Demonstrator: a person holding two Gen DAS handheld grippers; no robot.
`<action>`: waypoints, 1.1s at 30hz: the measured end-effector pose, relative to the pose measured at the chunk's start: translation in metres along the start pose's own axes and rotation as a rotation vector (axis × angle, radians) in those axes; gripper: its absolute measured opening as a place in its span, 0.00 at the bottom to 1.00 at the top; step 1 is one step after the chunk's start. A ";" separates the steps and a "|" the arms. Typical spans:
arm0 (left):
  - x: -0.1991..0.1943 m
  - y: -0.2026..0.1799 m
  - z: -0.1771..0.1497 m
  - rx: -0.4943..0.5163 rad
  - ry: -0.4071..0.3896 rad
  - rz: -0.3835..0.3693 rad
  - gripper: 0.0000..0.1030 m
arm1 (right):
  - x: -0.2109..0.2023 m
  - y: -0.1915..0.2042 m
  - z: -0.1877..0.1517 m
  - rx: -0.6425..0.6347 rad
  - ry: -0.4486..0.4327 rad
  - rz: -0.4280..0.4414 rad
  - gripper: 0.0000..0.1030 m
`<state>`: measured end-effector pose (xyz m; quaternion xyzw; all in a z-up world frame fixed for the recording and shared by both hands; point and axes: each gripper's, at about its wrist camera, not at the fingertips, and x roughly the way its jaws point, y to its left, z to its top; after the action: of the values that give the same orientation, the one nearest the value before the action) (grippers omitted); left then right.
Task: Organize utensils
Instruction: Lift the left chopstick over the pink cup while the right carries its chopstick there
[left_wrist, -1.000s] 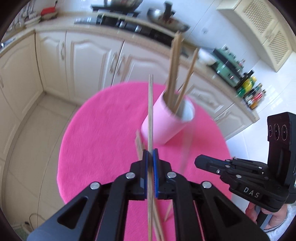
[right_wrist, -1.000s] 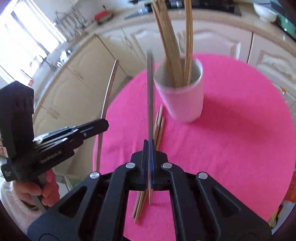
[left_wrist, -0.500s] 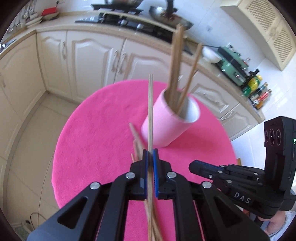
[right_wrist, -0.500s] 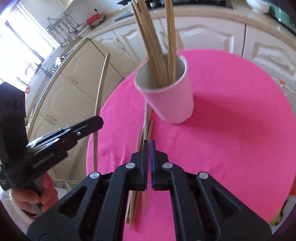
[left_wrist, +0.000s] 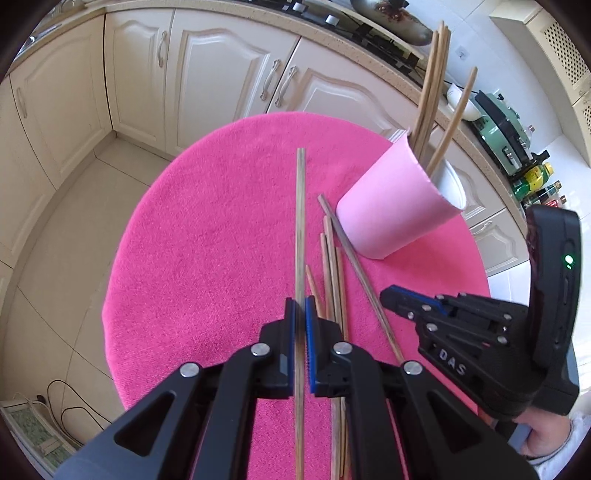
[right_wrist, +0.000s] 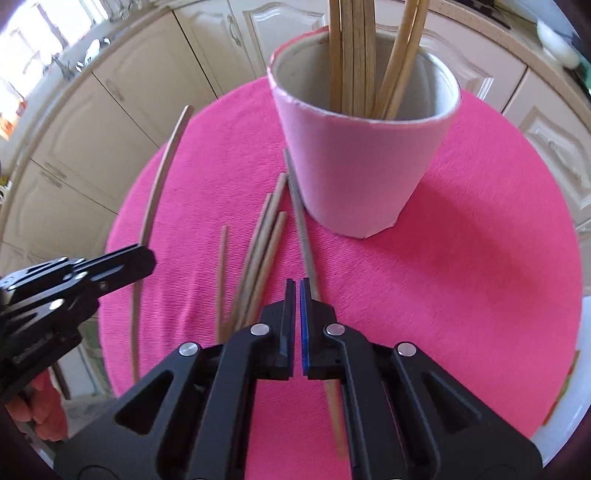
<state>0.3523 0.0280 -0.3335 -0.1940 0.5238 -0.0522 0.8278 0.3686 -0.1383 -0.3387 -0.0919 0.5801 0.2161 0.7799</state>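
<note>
A pink cup (left_wrist: 391, 210) (right_wrist: 362, 162) stands on a round pink table (left_wrist: 207, 236) (right_wrist: 461, 258) and holds several wooden chopsticks (right_wrist: 354, 55). Several loose chopsticks (left_wrist: 334, 266) (right_wrist: 262, 243) lie on the cloth just left of the cup. My left gripper (left_wrist: 300, 314) is shut on one chopstick (left_wrist: 300, 221), held above the table and pointing away. It also shows in the right wrist view (right_wrist: 159, 184). My right gripper (right_wrist: 297, 291) is shut and empty, low over the loose chopsticks; it shows in the left wrist view (left_wrist: 391, 299).
Cream kitchen cabinets (left_wrist: 221, 70) and a counter with a stove and pan (left_wrist: 384, 22) run behind the table. Bottles and a green appliance (left_wrist: 509, 129) stand at the right. Tiled floor (left_wrist: 66, 206) and cables lie to the left.
The right gripper let go of its chopstick, which now lies on the cloth by the cup. It dropped lower toward the table. The left gripper drew back left, still holding its chopstick.
</note>
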 end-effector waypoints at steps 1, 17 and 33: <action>0.001 0.000 -0.001 0.003 0.002 -0.001 0.05 | 0.003 -0.001 0.001 -0.001 0.012 0.005 0.04; 0.012 0.007 0.002 -0.025 0.037 -0.017 0.05 | 0.031 0.001 0.022 -0.079 0.121 0.018 0.28; -0.003 0.001 0.004 0.001 -0.011 -0.020 0.05 | 0.010 0.008 0.014 -0.130 0.072 0.075 0.06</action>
<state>0.3540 0.0309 -0.3300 -0.1993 0.5174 -0.0597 0.8301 0.3792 -0.1231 -0.3430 -0.1280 0.5955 0.2790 0.7423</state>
